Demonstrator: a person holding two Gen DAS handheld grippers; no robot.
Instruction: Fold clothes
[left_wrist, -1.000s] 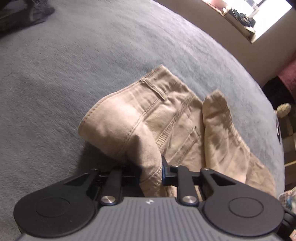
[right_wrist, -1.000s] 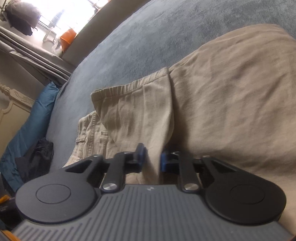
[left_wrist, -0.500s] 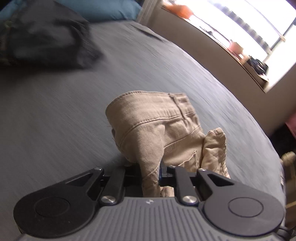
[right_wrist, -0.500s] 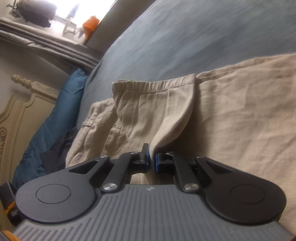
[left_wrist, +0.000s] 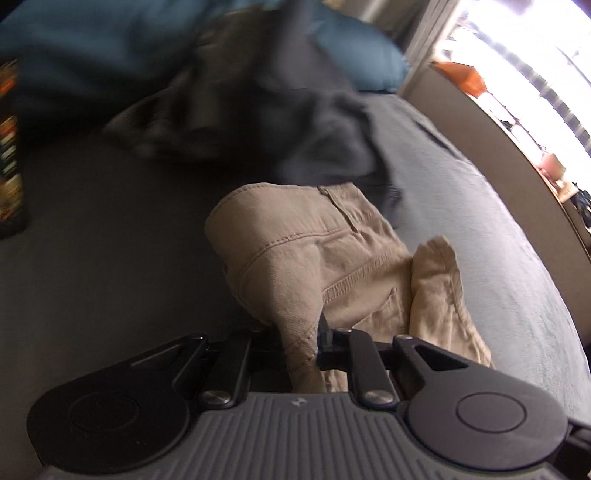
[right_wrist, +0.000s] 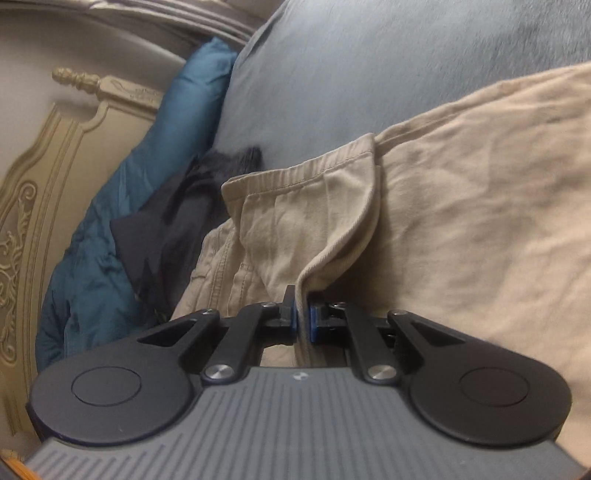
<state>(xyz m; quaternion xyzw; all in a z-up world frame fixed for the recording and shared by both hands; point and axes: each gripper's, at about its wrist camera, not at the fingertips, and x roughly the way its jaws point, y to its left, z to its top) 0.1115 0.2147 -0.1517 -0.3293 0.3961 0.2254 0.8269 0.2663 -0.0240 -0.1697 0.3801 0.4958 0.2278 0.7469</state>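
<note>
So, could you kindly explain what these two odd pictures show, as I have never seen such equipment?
Each picture comes from a fisheye camera mounted on a hand-held two-finger gripper that a person carries; no robot is involved. The black shapes at the bottom are the gripper itself. The left gripper is shut on a thick fold of the beige trousers; the right gripper pinches another edge of them. They lie on a grey bedspread, with dark clothes and a blue pillow beyond.
</note>
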